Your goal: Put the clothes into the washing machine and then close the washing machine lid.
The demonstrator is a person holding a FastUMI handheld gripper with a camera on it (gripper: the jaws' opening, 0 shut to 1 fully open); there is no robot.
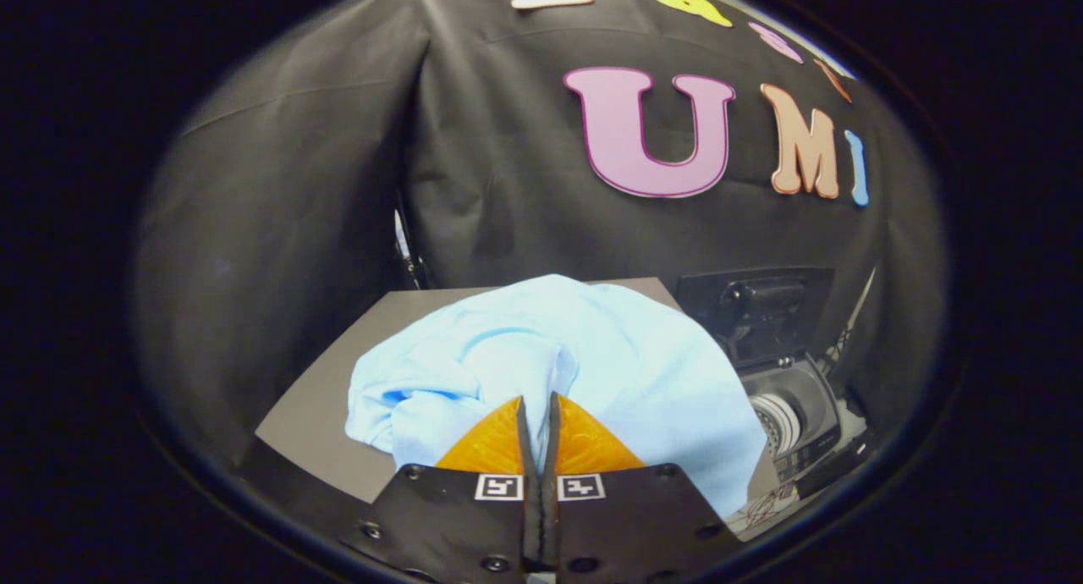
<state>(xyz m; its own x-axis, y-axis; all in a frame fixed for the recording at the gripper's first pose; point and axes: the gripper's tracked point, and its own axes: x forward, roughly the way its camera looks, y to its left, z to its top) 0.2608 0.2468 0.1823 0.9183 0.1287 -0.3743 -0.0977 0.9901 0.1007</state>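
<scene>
My tongs [539,400] are clenched: the two fingers stand almost together, with only a thin slit between them, and the tips sit at a fold of the shirt [550,372]. The cloth bunches and rises toward the tips, so I read the state as grasping the shirt, with both fingers pressing on the fold. The shirt is a light blue, crumpled heap that spreads ahead of the fingers and to both sides of them. It lies over the middle of the grey table [313,406], and its right part hangs toward the table's right edge. The table's left part and far edge are bare. The washer [791,406] stands beyond the table's right edge, just beside the shirt. Its lid [753,309] is raised, upright at the back, and the drum opening shows below the lid.
</scene>
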